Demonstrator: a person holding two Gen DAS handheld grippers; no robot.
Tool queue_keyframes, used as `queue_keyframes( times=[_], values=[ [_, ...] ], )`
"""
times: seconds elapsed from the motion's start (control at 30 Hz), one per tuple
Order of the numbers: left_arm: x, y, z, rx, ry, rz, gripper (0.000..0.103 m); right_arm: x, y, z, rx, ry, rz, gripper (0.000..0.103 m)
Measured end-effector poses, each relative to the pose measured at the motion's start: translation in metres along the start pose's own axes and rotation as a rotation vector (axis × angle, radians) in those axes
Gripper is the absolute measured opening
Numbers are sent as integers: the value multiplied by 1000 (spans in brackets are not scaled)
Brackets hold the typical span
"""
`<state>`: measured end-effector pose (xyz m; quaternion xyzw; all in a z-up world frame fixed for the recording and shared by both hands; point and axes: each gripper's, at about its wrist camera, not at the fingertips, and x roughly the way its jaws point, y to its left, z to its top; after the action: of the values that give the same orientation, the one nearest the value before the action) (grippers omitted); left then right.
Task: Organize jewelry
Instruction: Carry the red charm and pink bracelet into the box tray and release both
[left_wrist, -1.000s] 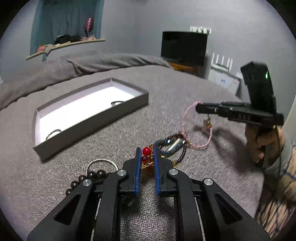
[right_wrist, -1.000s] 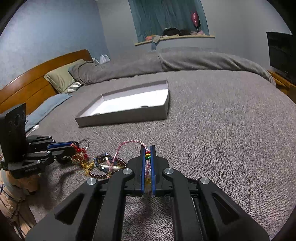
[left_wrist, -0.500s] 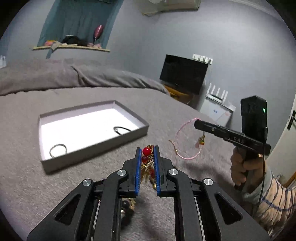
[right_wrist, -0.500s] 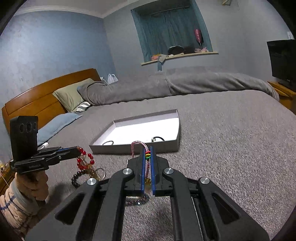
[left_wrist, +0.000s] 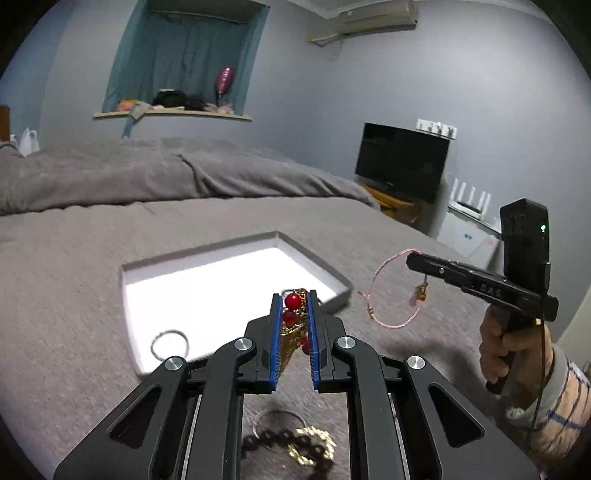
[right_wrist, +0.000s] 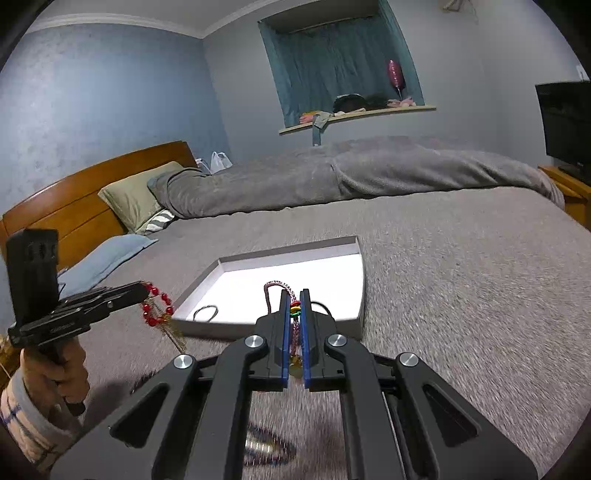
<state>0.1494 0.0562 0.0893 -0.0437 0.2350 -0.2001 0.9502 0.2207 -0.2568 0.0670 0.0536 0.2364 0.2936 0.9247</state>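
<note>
My left gripper (left_wrist: 293, 297) is shut on a red-bead and gold-chain bracelet (left_wrist: 292, 301), held in the air just before the near edge of the grey jewelry box (left_wrist: 314, 258). It also shows in the right wrist view (right_wrist: 157, 306). My right gripper (right_wrist: 294, 293) is shut on a pink braided bracelet (right_wrist: 275, 286) with coloured beads, raised near the box's (right_wrist: 360, 321) front right corner. The pink loop hangs from the right gripper (left_wrist: 412, 256) in the left wrist view (left_wrist: 391, 325). A silver ring (left_wrist: 170, 343) and a dark ring (right_wrist: 205, 314) lie inside the box.
On the grey bedspread below my left gripper lie a dark bead bracelet (left_wrist: 258, 441), a gold chain (left_wrist: 314, 448) and a silver ring (left_wrist: 277, 415). Another bracelet (right_wrist: 264, 446) lies under my right gripper. A rolled grey duvet (right_wrist: 369, 173), wooden headboard (right_wrist: 74, 206) and TV (left_wrist: 400, 166) surround the bed.
Both grippers have lifted their bracelets off the pile on the bed and moved up toward the box. The box now sits closer in both views.
</note>
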Motion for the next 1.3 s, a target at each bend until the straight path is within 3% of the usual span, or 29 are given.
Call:
queue_keyframes(
  times=[0.27,0.4,0.53,0.77,1.0,1.1,1.17,1.23,1.3],
  values=[
    [20,24,23,-49,-58,63,14,46,2,23,58,-9,19,5],
    [40,42,22,-79,-44,105,14,80,7,37,31,29,-5,5],
    [70,64,17,-122,7,123,14,122,11,36,-13,122,-54,5],
    [108,85,1,-154,140,152,14,174,3,5,-68,293,-147,5],
    [117,90,-6,-158,225,163,15,167,1,4,-50,276,-151,5],
    [116,88,-7,-157,232,161,44,168,2,3,-48,278,-154,15],
    [111,86,-5,-150,205,175,69,165,2,4,-43,271,-153,30],
    [104,84,-4,-148,189,182,78,161,4,6,-43,253,-149,40],
    [98,83,-4,-146,179,187,79,155,9,9,-52,231,-146,46]
  ],
)
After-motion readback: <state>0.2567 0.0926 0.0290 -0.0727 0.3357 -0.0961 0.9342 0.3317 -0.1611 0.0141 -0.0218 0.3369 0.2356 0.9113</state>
